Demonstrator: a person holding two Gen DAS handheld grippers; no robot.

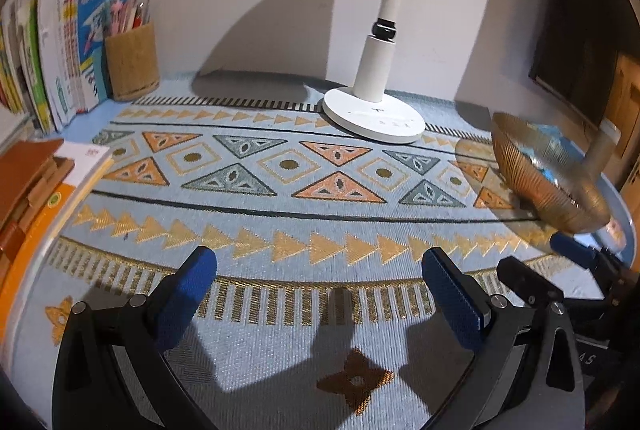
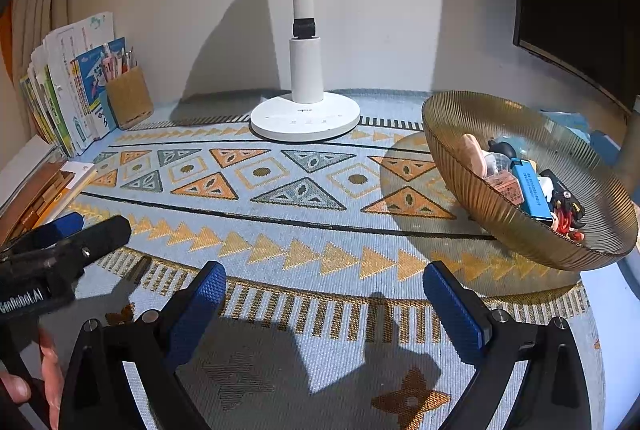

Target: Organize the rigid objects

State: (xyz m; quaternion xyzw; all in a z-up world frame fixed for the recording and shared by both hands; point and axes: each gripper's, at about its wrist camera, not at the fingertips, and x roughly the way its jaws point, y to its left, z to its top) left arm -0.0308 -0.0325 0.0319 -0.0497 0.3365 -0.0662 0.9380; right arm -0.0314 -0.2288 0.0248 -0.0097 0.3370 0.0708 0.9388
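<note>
A ribbed amber glass bowl [image 2: 516, 238] stands on the patterned mat at the right. It holds several small items, among them a blue box [image 2: 530, 192], a peach-coloured piece [image 2: 472, 150] and a black figure [image 2: 502, 148]. My right gripper [image 2: 324, 290] is open over the mat, left of the bowl, with nothing between its fingers. My left gripper [image 1: 320, 282] is also open and empty, low over the mat's near edge. The left wrist view shows the bowl [image 1: 532, 182] at far right with the right gripper [image 1: 536, 258] below it. The left gripper [image 2: 100, 224] appears at the right wrist view's left edge.
A white desk lamp base [image 2: 304, 118] stands at the back by the wall. At the back left are a woven pen holder [image 1: 130, 62] and upright books [image 1: 60, 50]. Stacked notebooks [image 1: 36, 190] lie at the left edge. A hand [image 2: 36, 382] holds the left gripper.
</note>
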